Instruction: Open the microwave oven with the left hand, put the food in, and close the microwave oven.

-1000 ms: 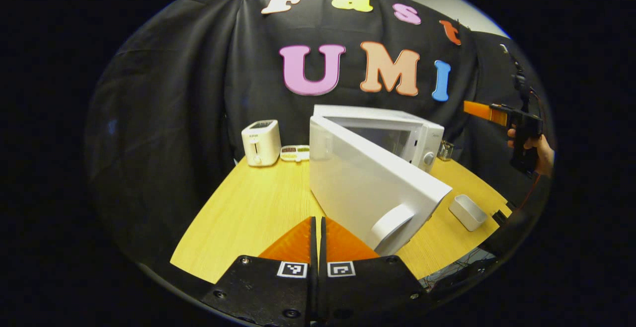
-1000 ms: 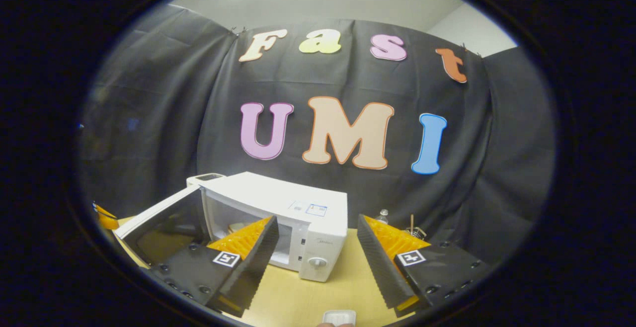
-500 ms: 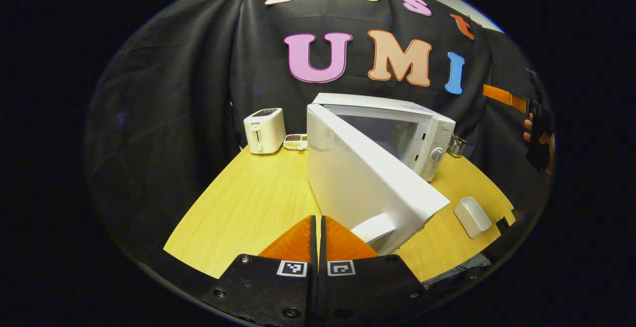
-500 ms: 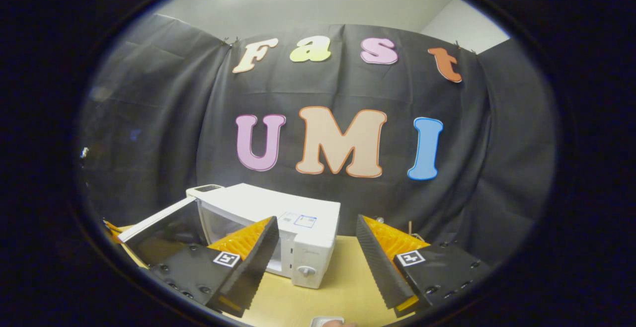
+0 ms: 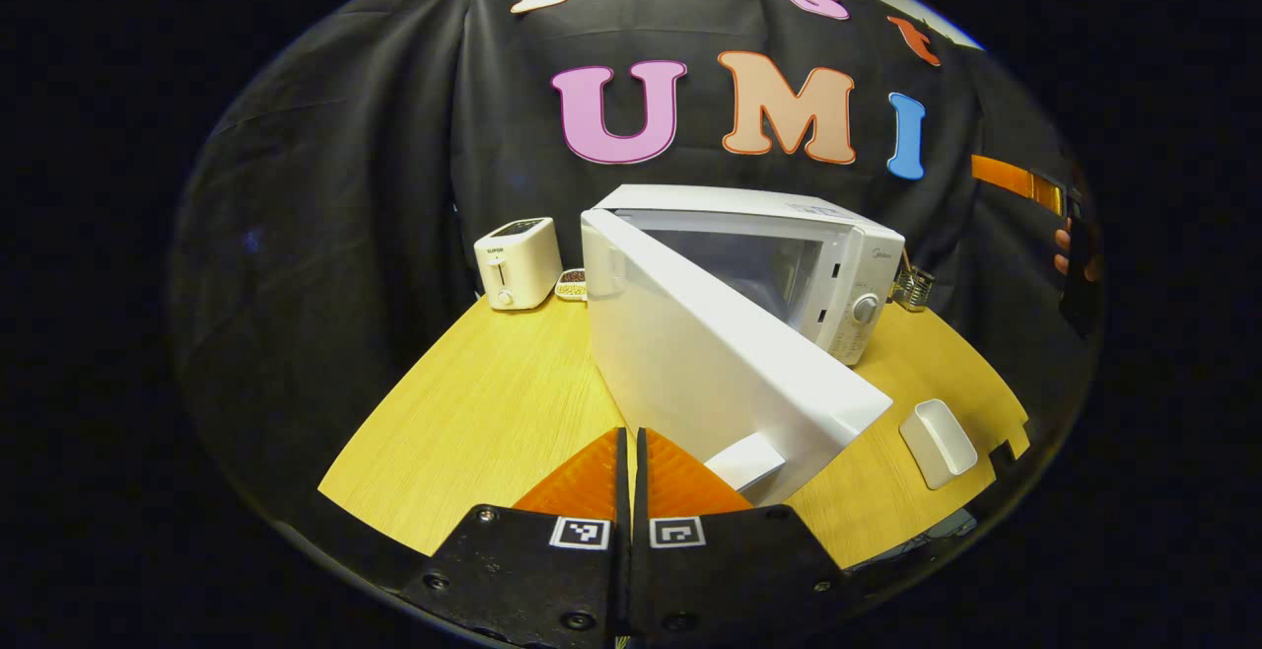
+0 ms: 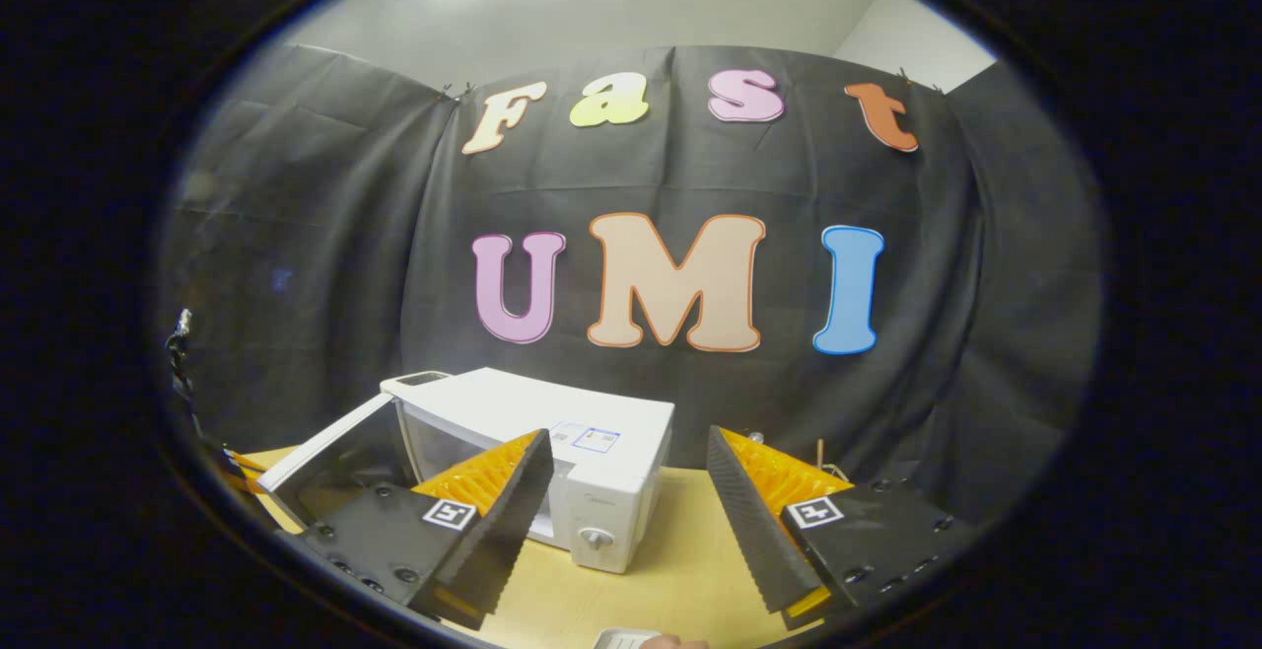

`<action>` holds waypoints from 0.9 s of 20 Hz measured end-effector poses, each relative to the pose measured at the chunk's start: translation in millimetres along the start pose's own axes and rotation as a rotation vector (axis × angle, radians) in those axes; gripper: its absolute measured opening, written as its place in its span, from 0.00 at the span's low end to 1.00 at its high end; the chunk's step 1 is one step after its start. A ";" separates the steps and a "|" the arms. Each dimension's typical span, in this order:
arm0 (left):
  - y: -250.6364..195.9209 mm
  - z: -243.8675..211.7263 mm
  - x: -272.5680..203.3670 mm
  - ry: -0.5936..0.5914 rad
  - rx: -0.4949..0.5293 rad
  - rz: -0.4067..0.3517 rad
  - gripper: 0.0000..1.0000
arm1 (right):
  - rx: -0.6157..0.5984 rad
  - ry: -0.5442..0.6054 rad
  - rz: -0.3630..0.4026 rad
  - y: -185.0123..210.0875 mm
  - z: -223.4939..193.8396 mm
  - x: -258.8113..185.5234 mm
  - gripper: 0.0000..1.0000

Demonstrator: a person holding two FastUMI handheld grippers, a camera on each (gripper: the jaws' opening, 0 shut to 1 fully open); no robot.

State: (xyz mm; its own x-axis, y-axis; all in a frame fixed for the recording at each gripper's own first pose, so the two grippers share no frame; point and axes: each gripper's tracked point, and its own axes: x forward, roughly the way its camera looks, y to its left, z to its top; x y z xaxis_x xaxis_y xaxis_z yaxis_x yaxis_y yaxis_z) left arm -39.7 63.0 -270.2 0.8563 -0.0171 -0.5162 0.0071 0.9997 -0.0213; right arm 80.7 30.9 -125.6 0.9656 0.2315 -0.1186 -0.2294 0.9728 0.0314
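On tabletop (image 5: 473, 412) microwave (image 5: 789, 254) door (image 5: 720, 363) is swung open; left tongs (image 5: 631, 462) are pressed together w/ nothing held, right tongs (image 6: 626, 511) are spread wide, empty.

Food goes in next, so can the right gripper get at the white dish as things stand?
Probably yes: the right gripper has open, empty jaws, and the white dish sits alone on bare table, clear of the open microwave door.
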 end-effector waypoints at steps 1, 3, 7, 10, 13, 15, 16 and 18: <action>-5.5 0.2 2.6 -0.001 -0.002 -0.002 0.01 | 0.006 -0.001 0.004 -1.1 1.4 -0.8 0.97; -19.2 2.7 6.0 0.001 -0.009 -0.019 0.01 | 0.009 -0.004 0.008 -5.0 1.2 -1.6 0.97; -42.9 11.2 18.2 -0.013 0.009 -0.055 0.01 | 0.029 -0.001 0.016 -5.6 -3.3 -5.6 0.98; -58.9 22.6 25.3 -0.023 0.018 -0.084 0.00 | 0.033 0.004 0.014 -8.3 -7.6 -9.6 0.98; -77.2 35.2 39.0 -0.047 0.024 -0.115 0.01 | 0.047 0.002 0.007 -10.5 -6.8 -12.5 0.97; -87.1 42.9 45.5 -0.057 0.028 -0.119 0.01 | 0.053 -0.004 -0.005 -14.8 -4.8 -15.9 0.96; -90.4 46.3 47.5 -0.064 0.029 -0.126 0.01 | 0.053 -0.006 -0.011 -17.2 -4.5 -17.1 0.96; -104.7 52.4 56.6 -0.073 0.035 -0.153 0.01 | 0.047 -0.006 -0.019 -21.2 -4.5 -20.7 0.98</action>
State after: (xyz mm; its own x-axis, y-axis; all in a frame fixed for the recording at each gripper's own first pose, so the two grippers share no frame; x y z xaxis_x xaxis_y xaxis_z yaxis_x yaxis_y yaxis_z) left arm 35.1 -41.8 -252.4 0.8792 -0.1689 -0.4455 0.1568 0.9855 -0.0643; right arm 65.0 5.5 -128.3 0.9704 0.2130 -0.1136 -0.2053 0.9758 0.0758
